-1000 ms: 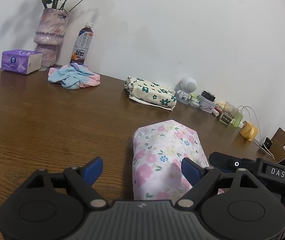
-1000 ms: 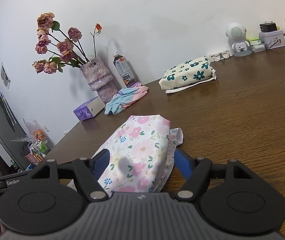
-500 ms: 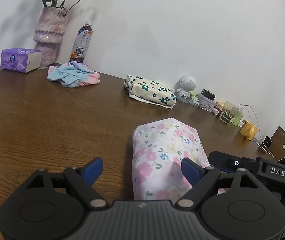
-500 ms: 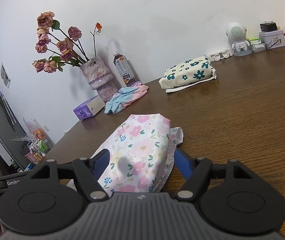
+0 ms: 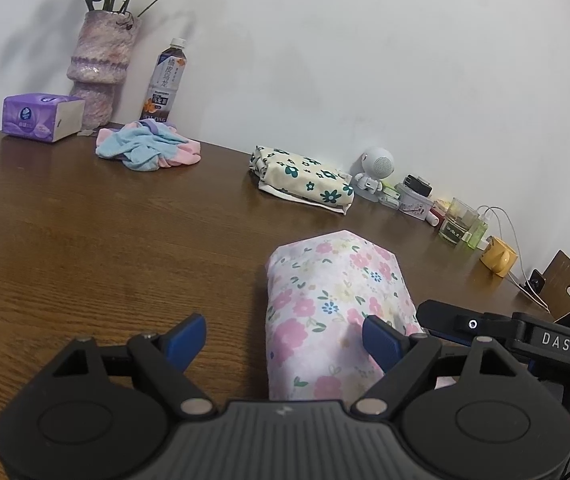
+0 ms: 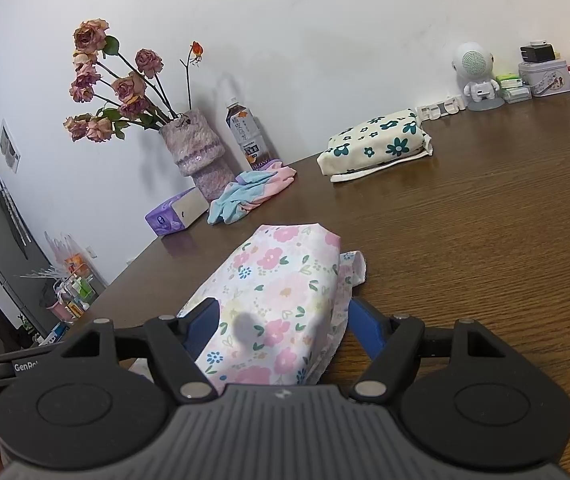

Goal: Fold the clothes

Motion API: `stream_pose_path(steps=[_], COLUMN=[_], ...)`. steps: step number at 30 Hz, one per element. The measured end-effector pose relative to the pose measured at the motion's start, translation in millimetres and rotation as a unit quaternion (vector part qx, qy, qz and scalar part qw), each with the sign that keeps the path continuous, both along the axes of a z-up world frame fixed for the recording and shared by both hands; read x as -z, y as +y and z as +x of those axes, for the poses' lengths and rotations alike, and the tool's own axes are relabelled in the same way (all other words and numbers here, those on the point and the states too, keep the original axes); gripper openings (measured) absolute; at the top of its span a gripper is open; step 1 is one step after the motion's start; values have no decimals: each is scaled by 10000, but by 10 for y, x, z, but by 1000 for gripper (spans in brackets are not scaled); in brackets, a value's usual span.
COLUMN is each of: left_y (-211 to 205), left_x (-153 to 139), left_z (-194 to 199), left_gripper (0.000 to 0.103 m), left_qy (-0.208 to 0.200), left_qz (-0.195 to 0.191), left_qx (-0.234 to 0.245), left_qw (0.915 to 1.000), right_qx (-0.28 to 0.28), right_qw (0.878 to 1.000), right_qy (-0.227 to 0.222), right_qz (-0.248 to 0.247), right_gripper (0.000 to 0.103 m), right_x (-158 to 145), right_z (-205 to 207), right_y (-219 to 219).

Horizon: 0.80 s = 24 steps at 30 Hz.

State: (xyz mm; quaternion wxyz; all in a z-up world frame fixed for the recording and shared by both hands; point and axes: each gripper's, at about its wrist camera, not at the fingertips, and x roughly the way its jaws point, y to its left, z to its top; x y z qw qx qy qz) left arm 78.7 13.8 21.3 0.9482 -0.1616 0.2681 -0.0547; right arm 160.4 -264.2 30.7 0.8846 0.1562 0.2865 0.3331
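Note:
A folded pink floral cloth lies as a puffy bundle on the brown wooden table. My left gripper is open at its near end: the right fingertip rests over the cloth and the left one stands over bare wood. My right gripper has the same floral cloth filling the gap between its jaws. Both blue pads lie against the cloth's sides, and the fabric bulges up between them. A loose flap lies on the table at the right. The right gripper's body shows beside the cloth.
A folded cream cloth with green flowers and a crumpled blue-pink cloth lie by the wall. A vase, a bottle, a tissue box, a small white robot figure and jars also line the wall.

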Motion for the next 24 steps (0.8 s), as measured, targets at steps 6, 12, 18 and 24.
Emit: stream_pose_path(steps=[6, 12, 18, 24], left_y=[-5, -30, -55, -93], left_x=[8, 4, -12, -33], left_z=[2, -5, -16, -29], left_gripper=[85, 85, 85, 85], left_qy=[30, 62, 66, 50], left_qz=[30, 150, 231, 318], left_qx=[0, -17, -28, -23], left_qw=[10000, 9999, 9997, 9995], right_qx=[7, 26, -5, -28], right_qw=[10000, 9998, 9996, 9993], right_qy=[12, 10, 11, -1], right_qz=[-51, -172, -292, -366], right_gripper=[72, 73, 73, 74], right_x=[10, 21, 30, 37], right_z=[3, 1, 0, -4], right_y=[13, 37, 65, 78])
